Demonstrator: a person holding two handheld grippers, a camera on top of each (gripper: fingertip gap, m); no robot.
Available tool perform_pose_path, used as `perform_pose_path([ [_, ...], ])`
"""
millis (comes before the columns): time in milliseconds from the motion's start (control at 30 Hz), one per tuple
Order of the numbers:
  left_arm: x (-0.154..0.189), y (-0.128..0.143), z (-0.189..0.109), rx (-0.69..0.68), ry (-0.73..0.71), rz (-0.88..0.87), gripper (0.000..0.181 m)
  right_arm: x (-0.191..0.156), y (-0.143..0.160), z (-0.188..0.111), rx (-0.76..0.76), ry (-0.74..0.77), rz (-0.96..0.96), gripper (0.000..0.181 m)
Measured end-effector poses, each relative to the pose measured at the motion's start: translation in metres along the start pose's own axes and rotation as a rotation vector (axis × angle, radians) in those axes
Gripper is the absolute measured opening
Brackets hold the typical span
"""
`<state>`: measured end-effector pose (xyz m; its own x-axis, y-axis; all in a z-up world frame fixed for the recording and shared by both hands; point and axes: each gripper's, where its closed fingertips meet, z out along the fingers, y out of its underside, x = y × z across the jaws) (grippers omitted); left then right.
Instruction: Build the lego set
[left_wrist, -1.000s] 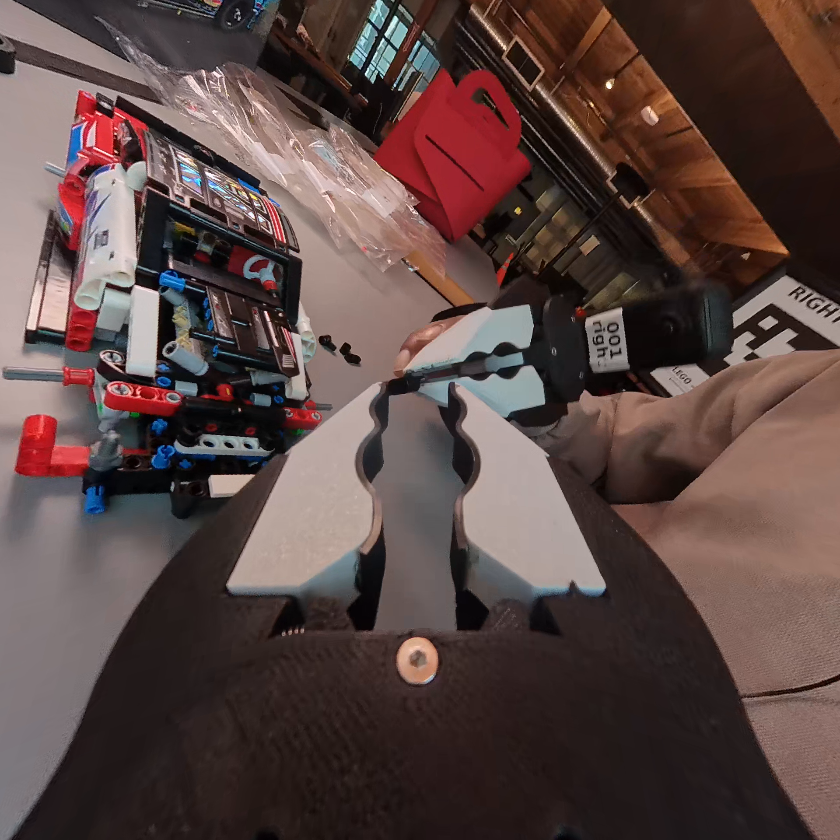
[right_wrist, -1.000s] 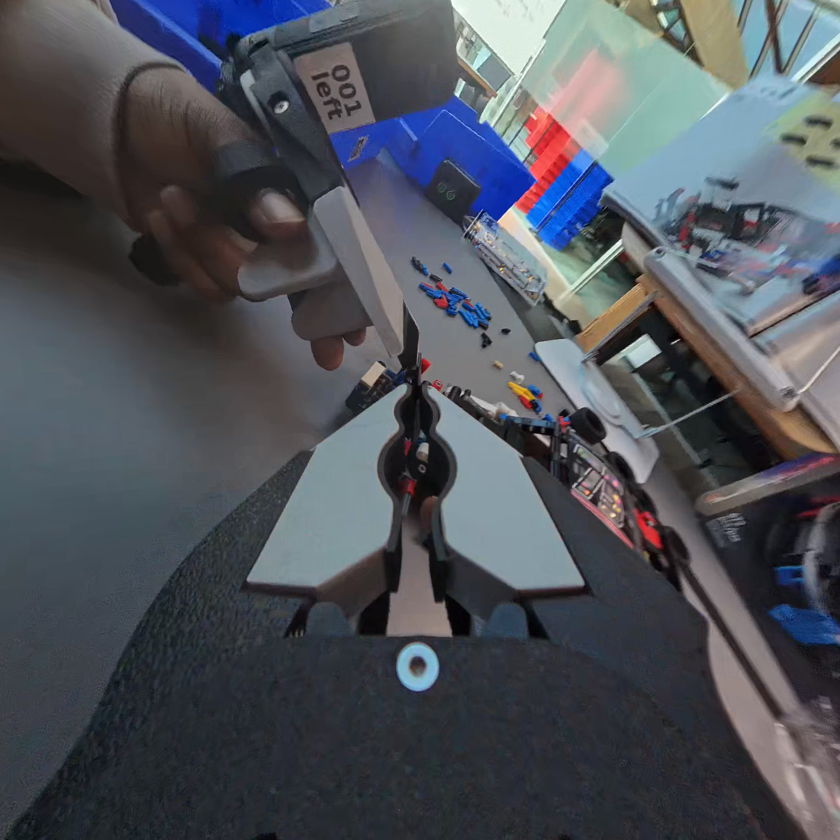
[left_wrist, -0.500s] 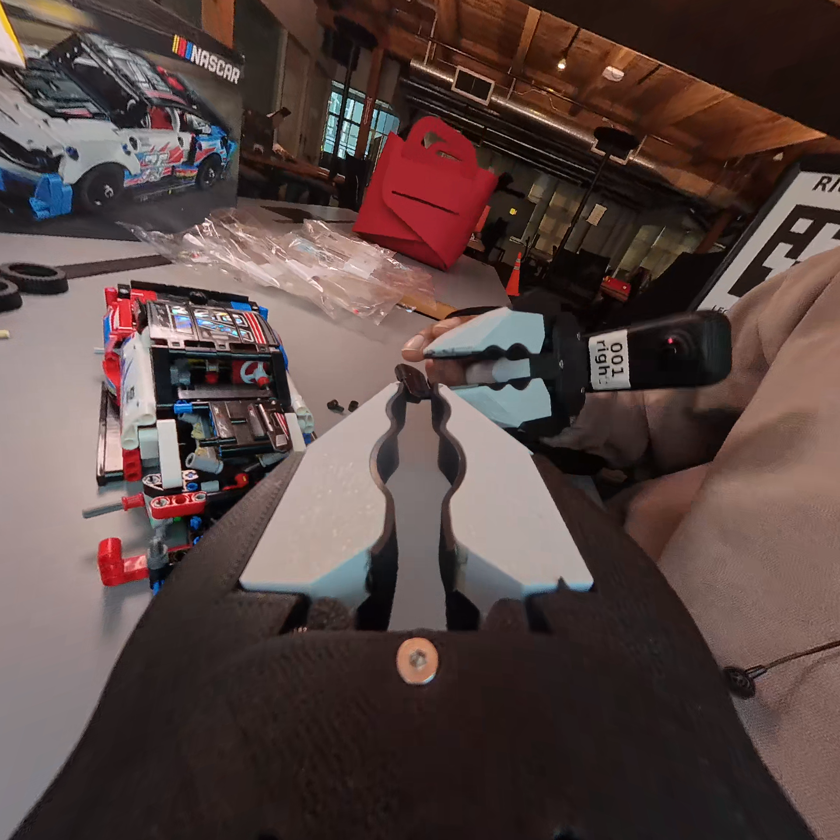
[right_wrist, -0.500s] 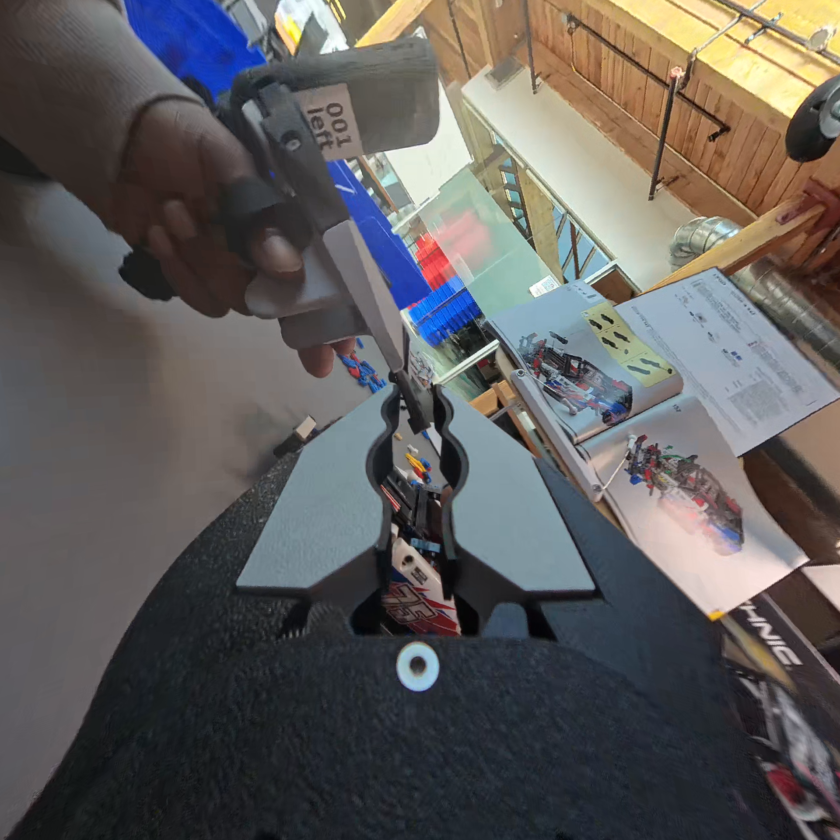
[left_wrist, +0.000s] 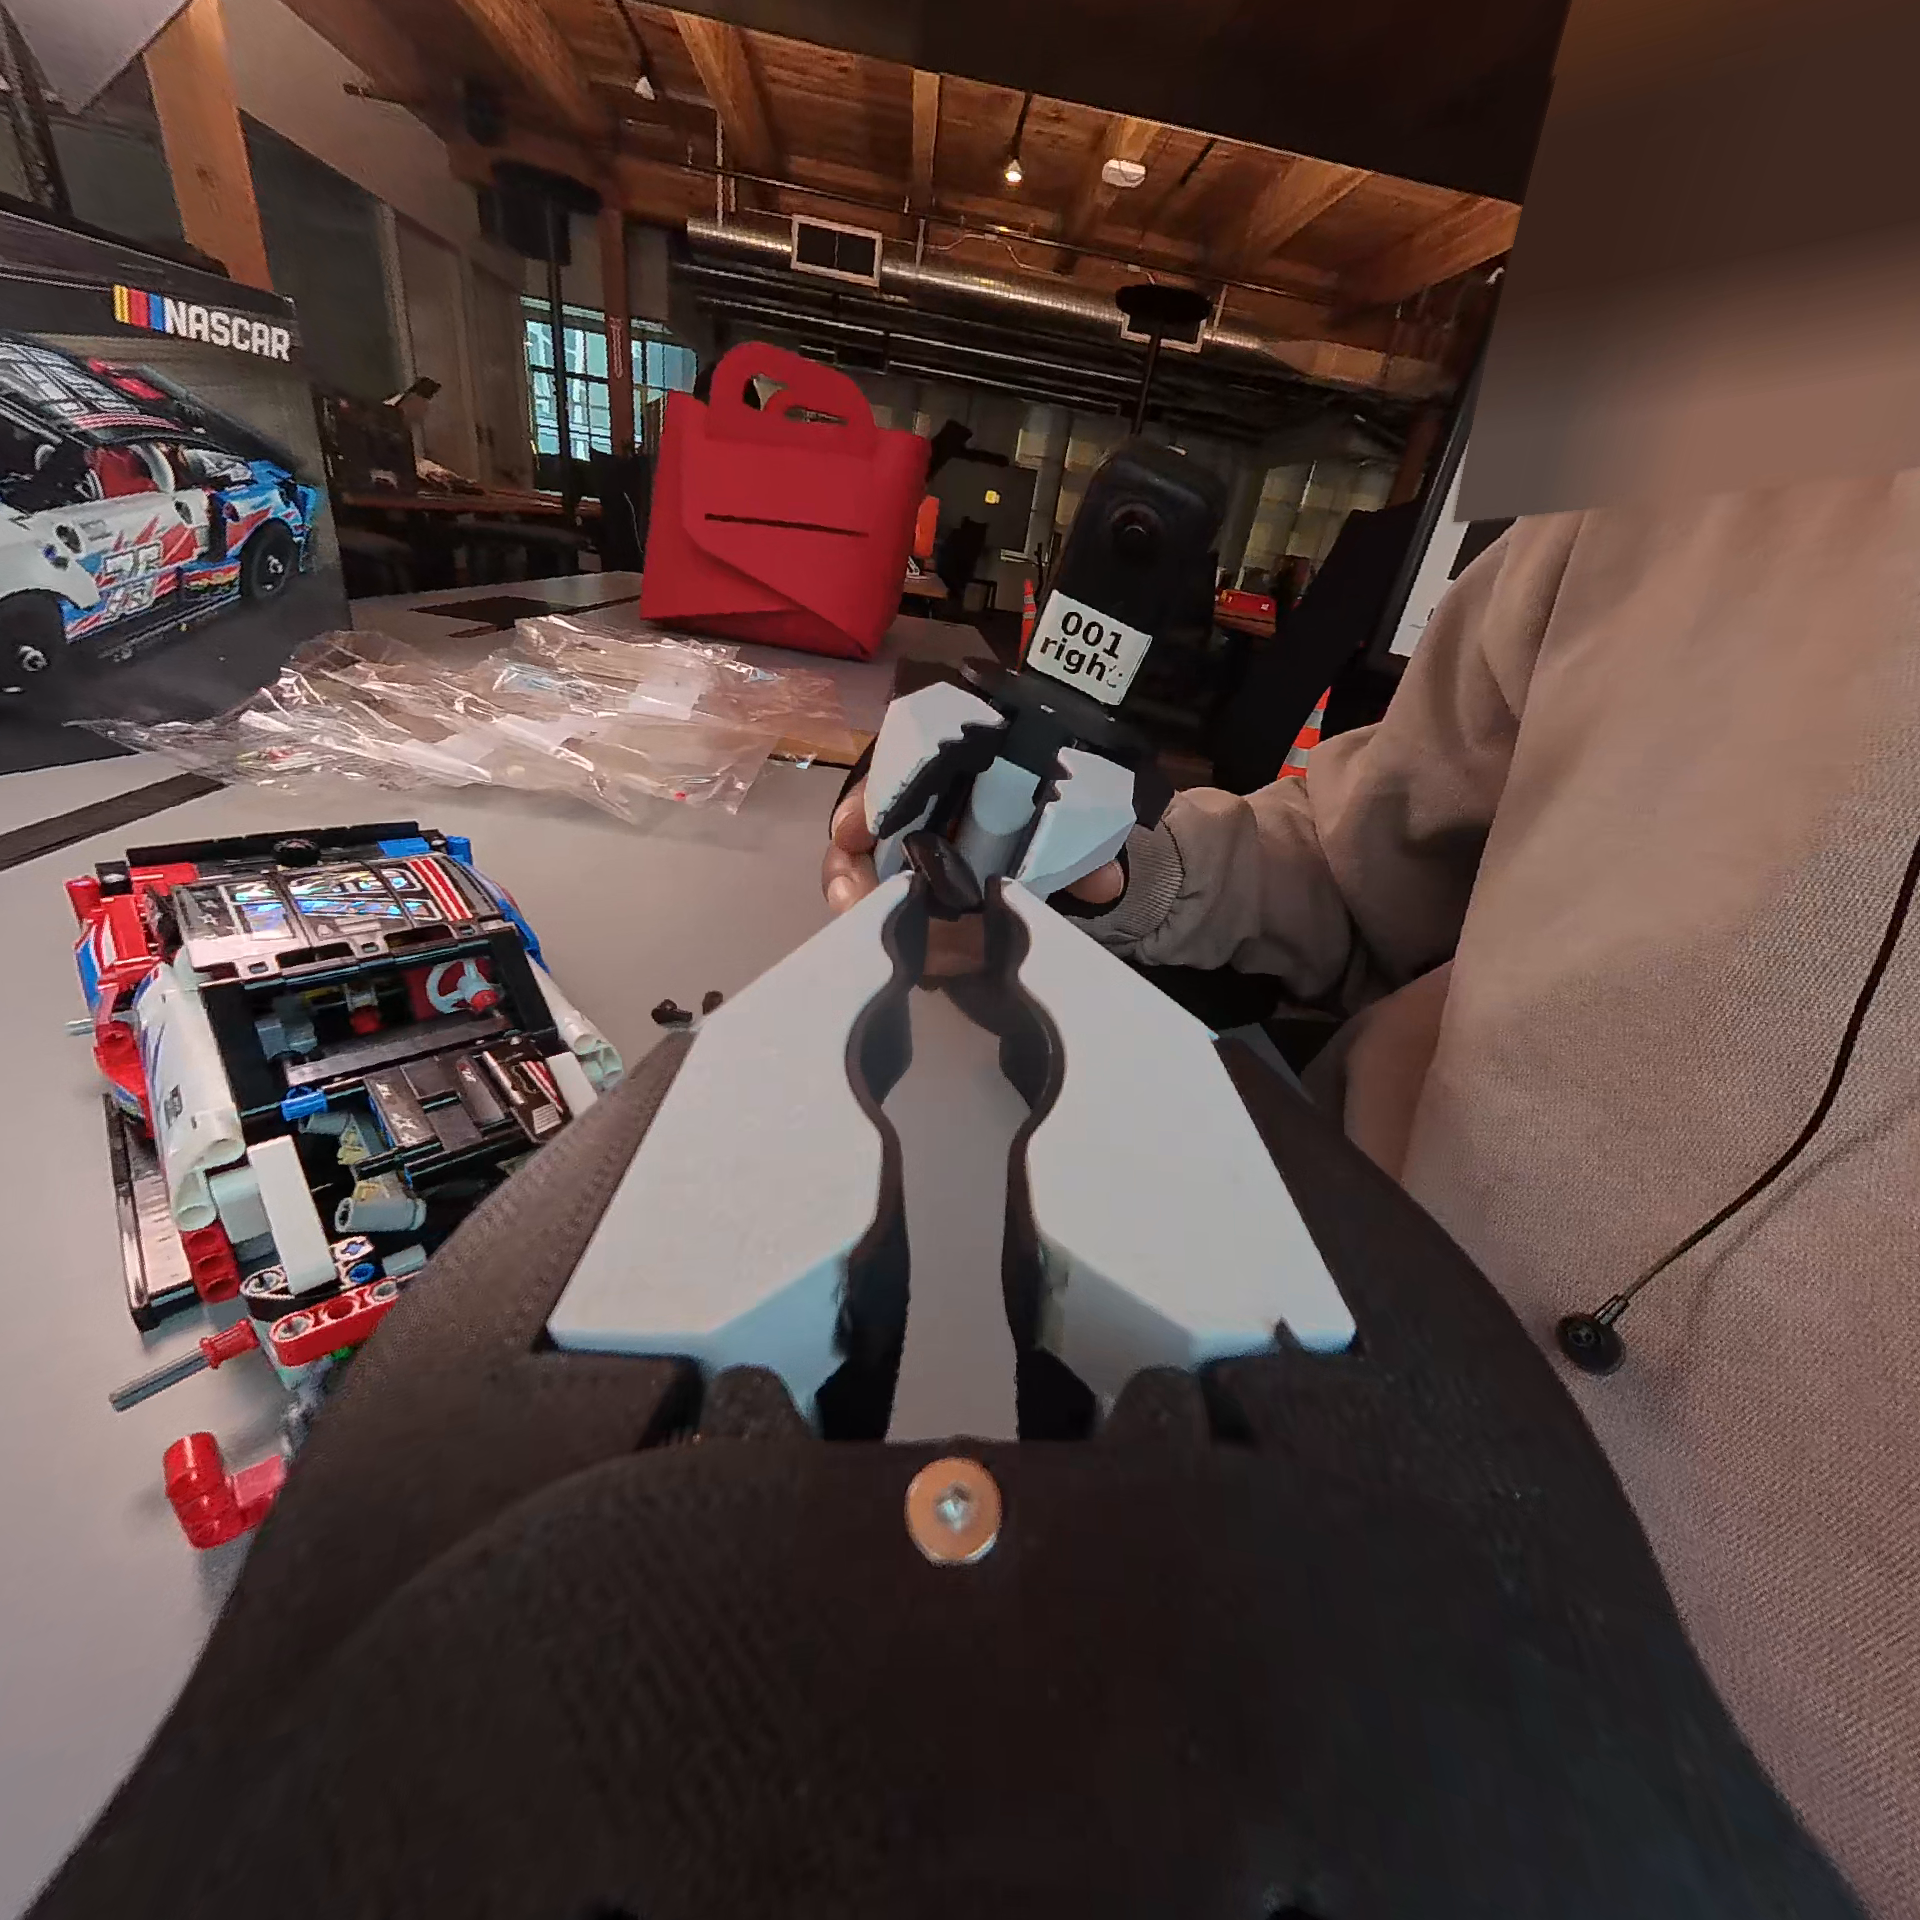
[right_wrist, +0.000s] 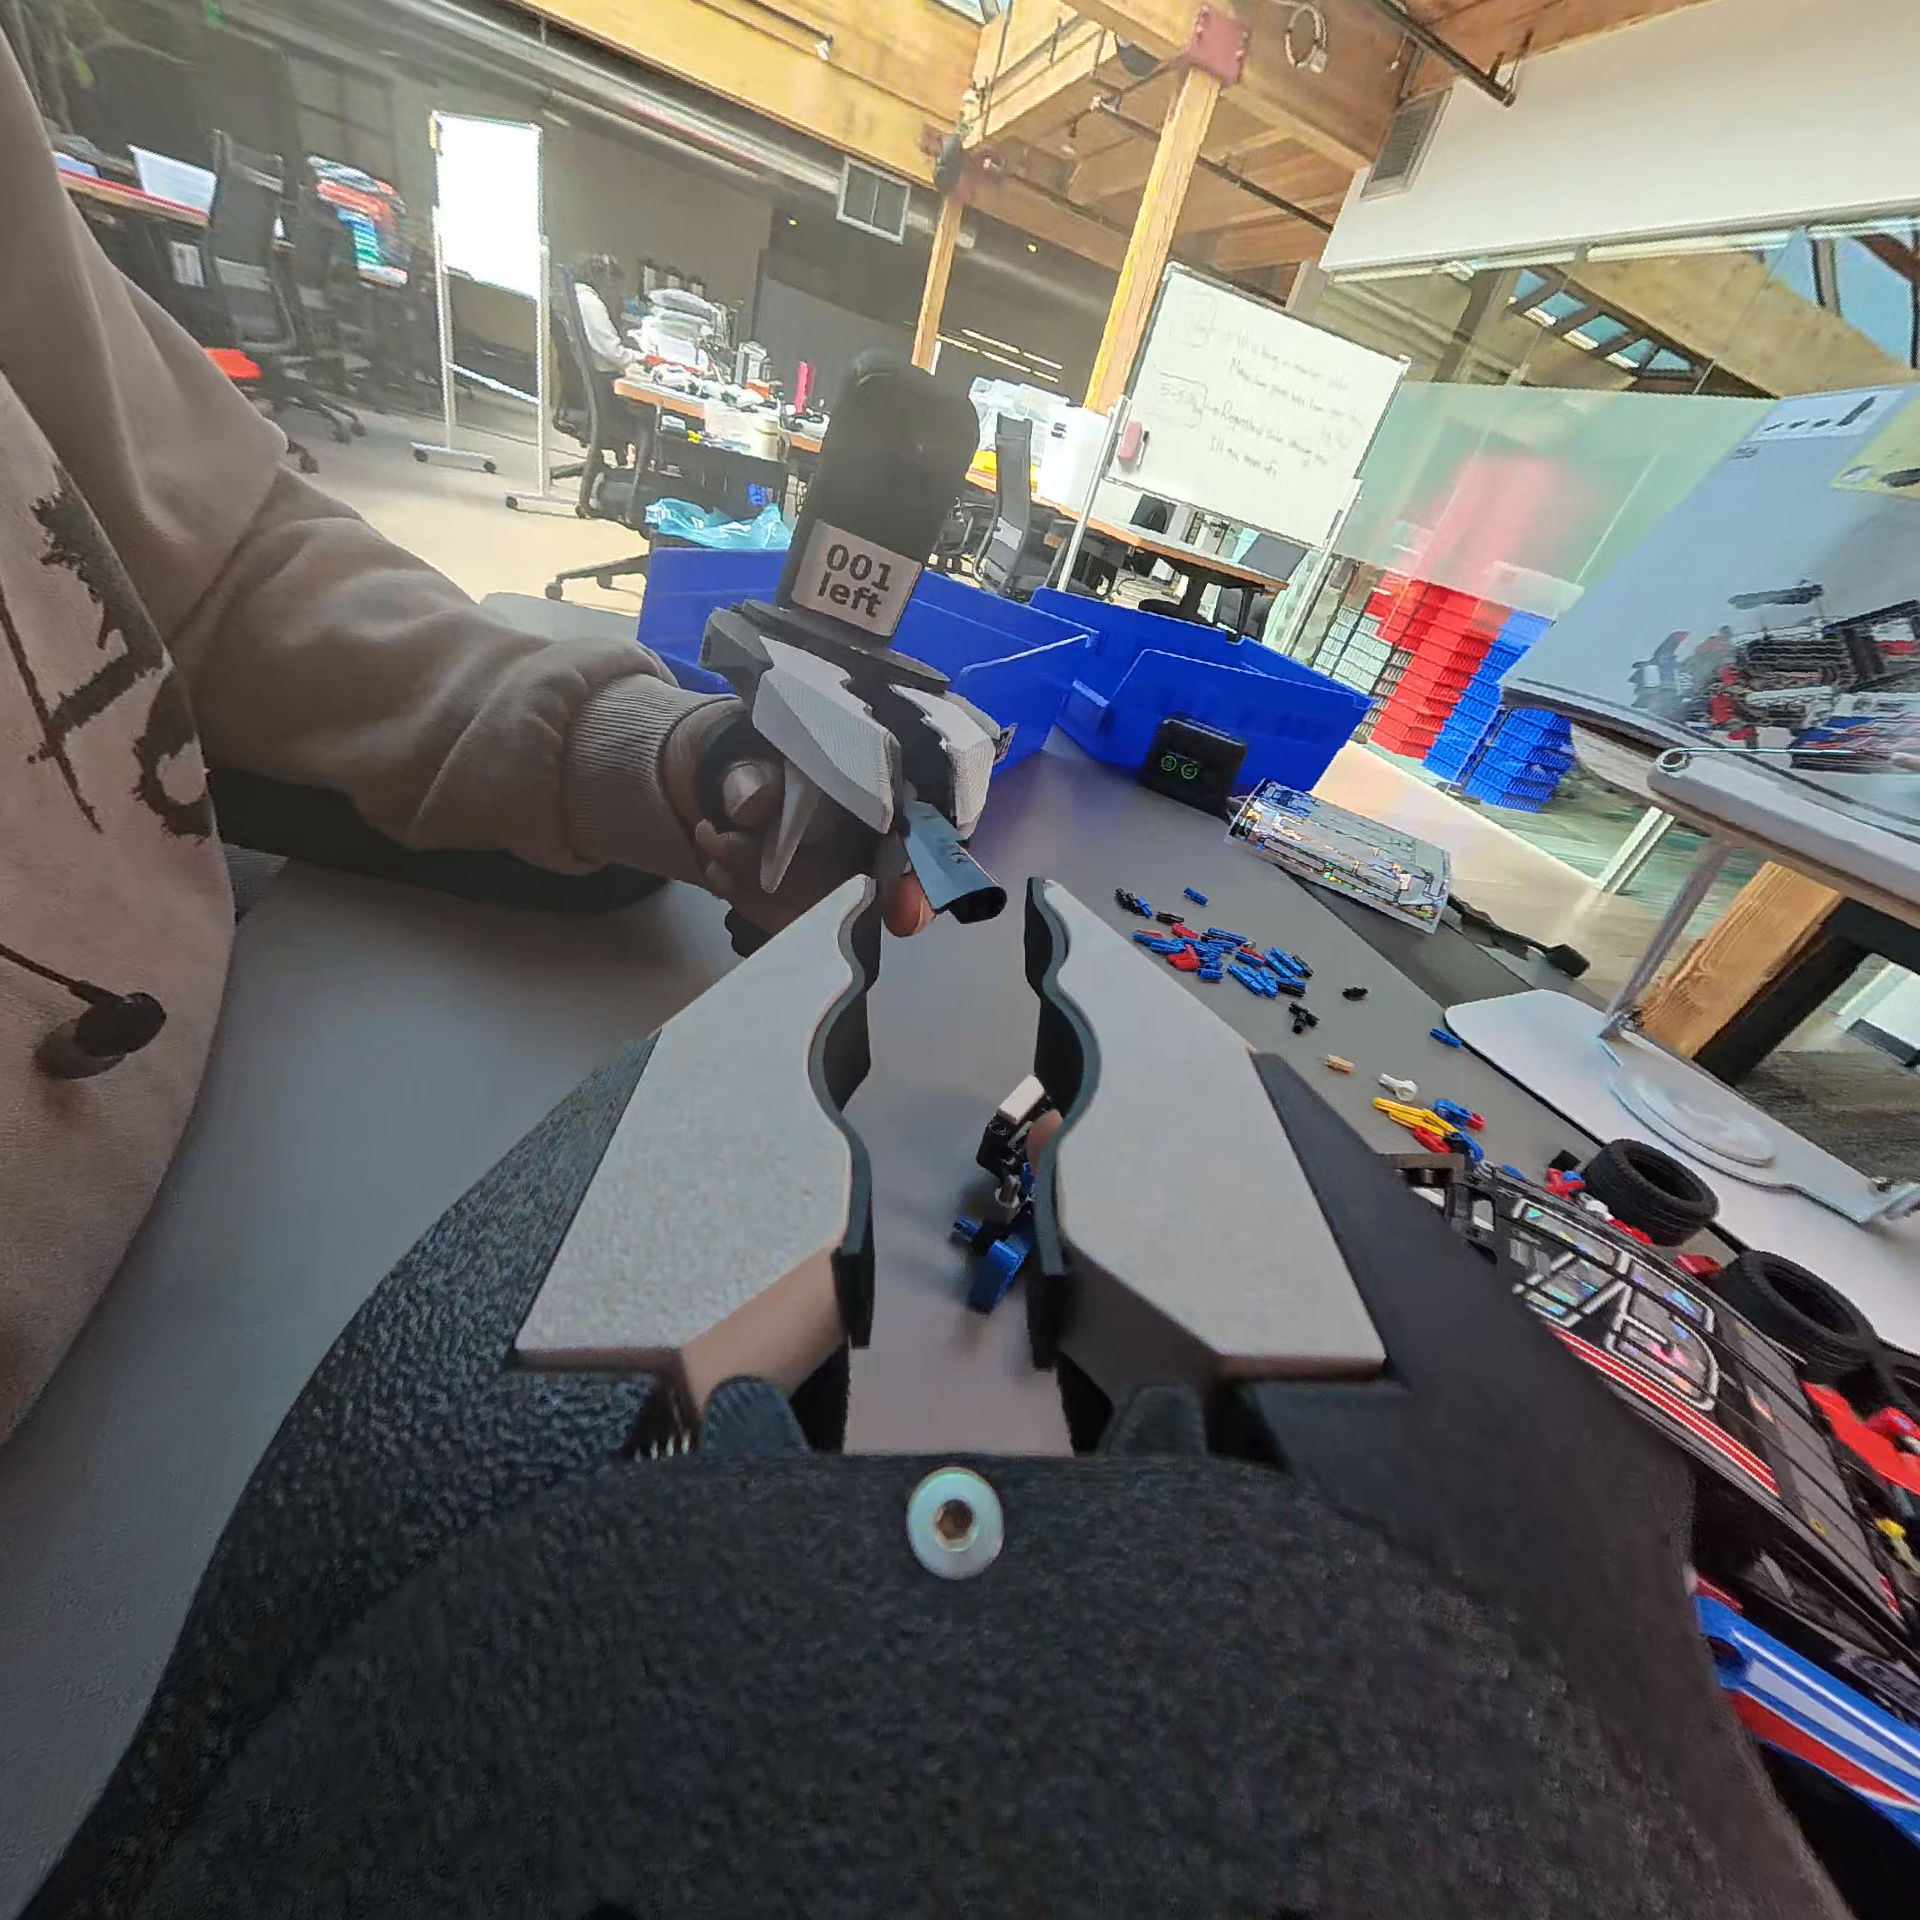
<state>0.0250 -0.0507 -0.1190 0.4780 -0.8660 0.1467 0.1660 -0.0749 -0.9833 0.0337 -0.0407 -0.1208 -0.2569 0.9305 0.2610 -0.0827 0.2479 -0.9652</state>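
My left gripper is shut on a small black Lego piece, held in the air above the grey table. My right gripper is open and empty, with its fingertips on either side of the free end of that piece. The two grippers face each other tip to tip; the right one also shows in the left wrist view. The part-built red, white and black Lego car lies on the table to the left, and shows low at the right of the right wrist view.
Clear plastic bags, a red bag and the set's box stand behind the car. Loose blue and red pins, tyres, a small blue-black assembly, blue bins and a booklet on a stand are nearby. My two grippers' fingertips are within a few centimetres of each other.
My right gripper, shut on the black piece a second ago, has opened and let it go. My left gripper has closed on it. Both grippers have tilted up.
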Motion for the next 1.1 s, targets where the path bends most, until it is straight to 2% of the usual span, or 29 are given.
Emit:
perform_pose_path([
  [233,0.006,0.006,0.004,-0.022,0.031,-0.008,0.008,-0.006,0.004,0.001,-0.02,-0.031,0.003,0.015],
  [1100,-0.011,0.021,0.002,-0.136,-0.076,0.007,0.01,0.001,0.026,0.003,-0.077,-0.035,0.065,0.014],
])
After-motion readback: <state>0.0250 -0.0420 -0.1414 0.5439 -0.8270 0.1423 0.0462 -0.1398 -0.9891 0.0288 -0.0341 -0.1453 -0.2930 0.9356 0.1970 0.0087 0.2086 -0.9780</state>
